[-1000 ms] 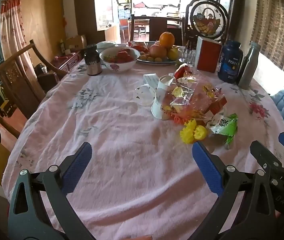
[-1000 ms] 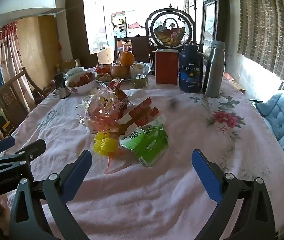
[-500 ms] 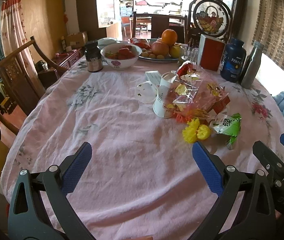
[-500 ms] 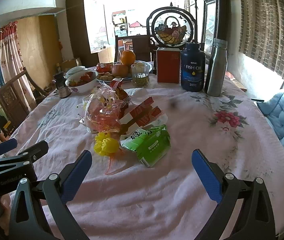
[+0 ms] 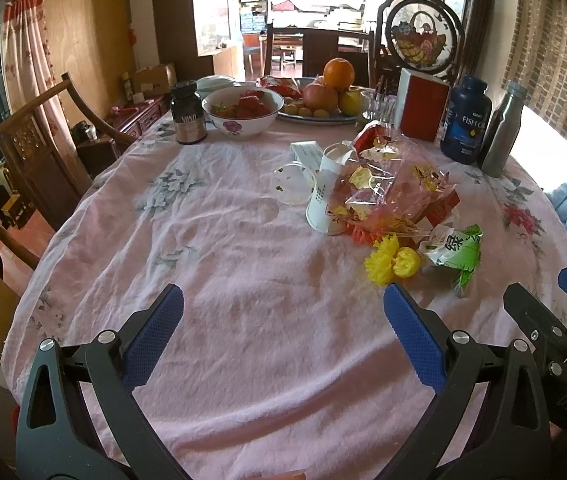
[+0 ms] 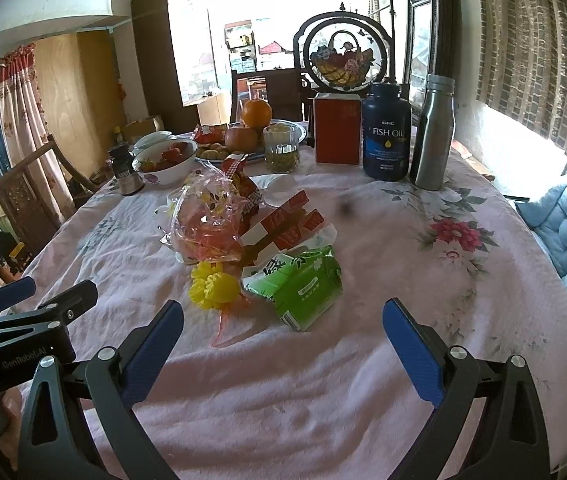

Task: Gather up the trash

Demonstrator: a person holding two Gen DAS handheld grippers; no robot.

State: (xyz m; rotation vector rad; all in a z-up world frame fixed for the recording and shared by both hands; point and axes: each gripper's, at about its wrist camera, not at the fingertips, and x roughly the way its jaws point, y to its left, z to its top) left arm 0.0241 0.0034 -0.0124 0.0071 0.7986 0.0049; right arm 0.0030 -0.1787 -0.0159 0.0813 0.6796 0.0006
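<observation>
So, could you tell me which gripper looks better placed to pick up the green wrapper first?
Probably the right gripper: the green wrapper lies almost straight ahead between its open fingers. From the left gripper, also open, the wrapper sits off to the right.

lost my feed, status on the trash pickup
Both tools open, empty, short of the pile. Green wrapper nearest right tool, untouched. Nothing in the way.

L gripper (image 5: pixel 283 320) raised slightly; trash pile (image 5: pixel 387 204) lower in view.
</observation>
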